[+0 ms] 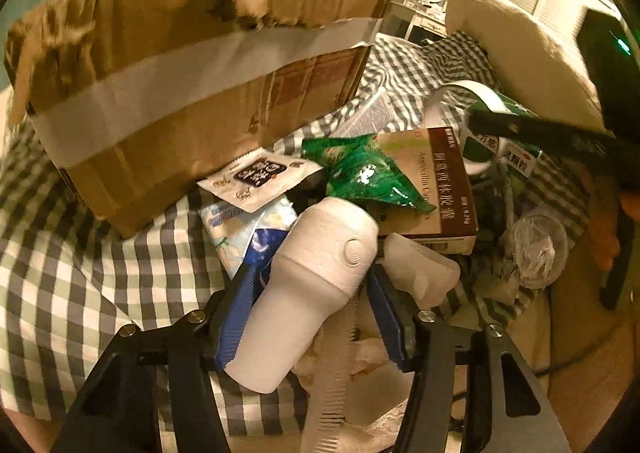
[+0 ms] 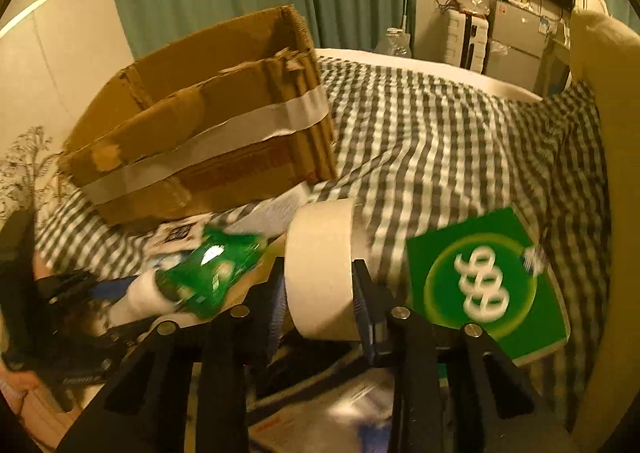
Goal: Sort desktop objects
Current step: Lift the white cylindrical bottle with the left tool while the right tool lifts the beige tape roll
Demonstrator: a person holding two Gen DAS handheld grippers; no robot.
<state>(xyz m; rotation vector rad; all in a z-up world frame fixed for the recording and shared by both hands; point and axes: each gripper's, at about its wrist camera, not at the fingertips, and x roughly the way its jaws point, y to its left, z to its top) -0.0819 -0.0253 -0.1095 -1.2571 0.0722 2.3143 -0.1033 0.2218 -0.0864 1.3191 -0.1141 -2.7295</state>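
My left gripper (image 1: 312,285) is shut on a white cylindrical device with a round button (image 1: 320,273), held over a pile of items on the checked cloth. My right gripper (image 2: 320,289) is shut on a roll of beige tape (image 2: 320,265), lifted above the cloth. A torn cardboard box (image 1: 192,93) with a white tape band stands at the back left; it also shows in the right wrist view (image 2: 208,133). The right gripper's black arm (image 1: 540,137) shows at the right of the left wrist view.
The pile holds a green snack bag (image 1: 368,173), a brown medicine box (image 1: 436,181), a white sachet (image 1: 260,177), a clear plastic lid (image 1: 540,245). A green box marked 999 (image 2: 484,285) lies right of the tape. The checked cloth (image 2: 440,141) stretches behind.
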